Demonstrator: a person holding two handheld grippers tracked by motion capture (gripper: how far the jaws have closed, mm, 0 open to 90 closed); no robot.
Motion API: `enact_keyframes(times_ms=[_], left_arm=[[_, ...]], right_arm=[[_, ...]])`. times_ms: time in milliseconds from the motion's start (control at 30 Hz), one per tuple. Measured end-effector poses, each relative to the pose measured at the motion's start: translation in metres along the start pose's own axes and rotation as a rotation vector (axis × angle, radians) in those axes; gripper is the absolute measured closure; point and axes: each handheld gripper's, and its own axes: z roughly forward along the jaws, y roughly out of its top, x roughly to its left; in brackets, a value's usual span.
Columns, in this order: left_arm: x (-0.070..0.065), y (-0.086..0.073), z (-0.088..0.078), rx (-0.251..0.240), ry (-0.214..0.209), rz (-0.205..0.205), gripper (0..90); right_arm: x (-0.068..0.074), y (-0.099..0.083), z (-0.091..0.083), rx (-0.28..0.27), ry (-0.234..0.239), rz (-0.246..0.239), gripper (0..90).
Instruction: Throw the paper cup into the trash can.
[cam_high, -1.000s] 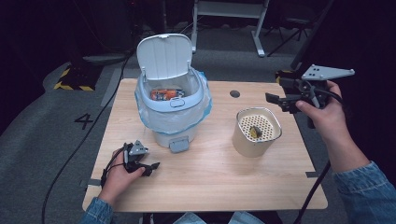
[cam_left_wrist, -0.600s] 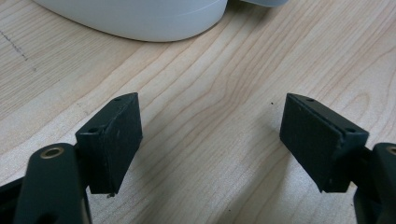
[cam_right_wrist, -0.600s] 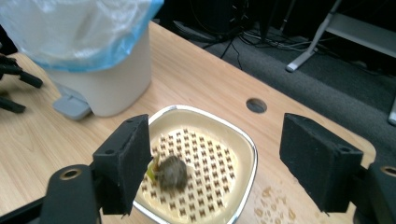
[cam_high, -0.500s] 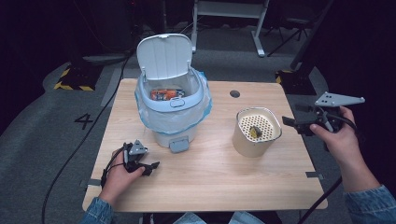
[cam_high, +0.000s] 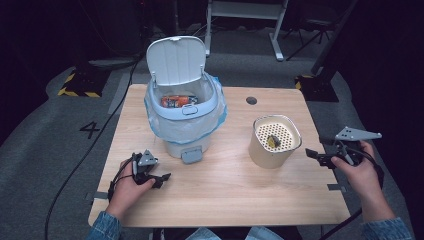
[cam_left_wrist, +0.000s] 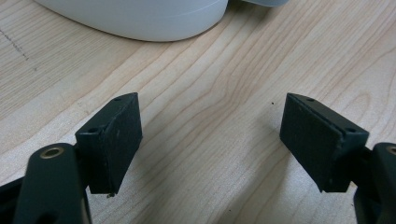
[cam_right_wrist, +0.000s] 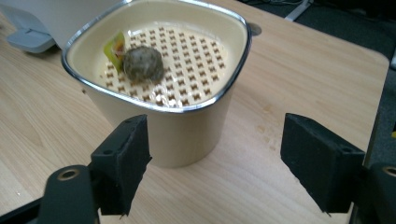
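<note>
A cream container (cam_high: 274, 152) with a perforated insert stands right of centre on the wooden table (cam_high: 225, 195). A dark greenish lump (cam_high: 272, 141) lies on the insert, with a yellow-green scrap beside it. My right gripper (cam_high: 315, 157) hovers low at the table's right edge, pointing left at the container. Its jaws have just been opening and nothing is between them. In the right gripper view, the container (cam_right_wrist: 187, 140) and lump (cam_right_wrist: 142, 63) sit just ahead of that gripper (cam_right_wrist: 215, 123). My left gripper (cam_high: 161, 180) rests open on the table at front left, with bare wood between its jaws (cam_left_wrist: 212, 105).
A pale blue pedal bin (cam_high: 185, 125) with a blue liner stands at centre back, its lid (cam_high: 176, 60) raised and an orange packet (cam_high: 175, 101) inside. Its pedal (cam_high: 191, 156) juts toward me. A cable hole (cam_high: 251, 100) marks the far tabletop. The floor drops off beyond the right edge.
My right hand has come down and toward me from above the table's right side to just beside the container. The left hand has stayed put.
</note>
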Motion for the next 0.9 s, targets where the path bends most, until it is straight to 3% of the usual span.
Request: enact_keyframes(times_ms=[333, 900], left_arm=[[-0.001, -0.001, -0.001, 0.001, 0.006, -0.007, 21.5], [-0.001, -0.001, -0.001, -0.003, 0.007, -0.016, 21.7]], right_arm=[[0.001, -0.046, 0.028, 0.056, 0.008, 0.094, 24.2], [0.01, -0.091, 0.07, 0.136, -0.035, 0.073, 21.3]])
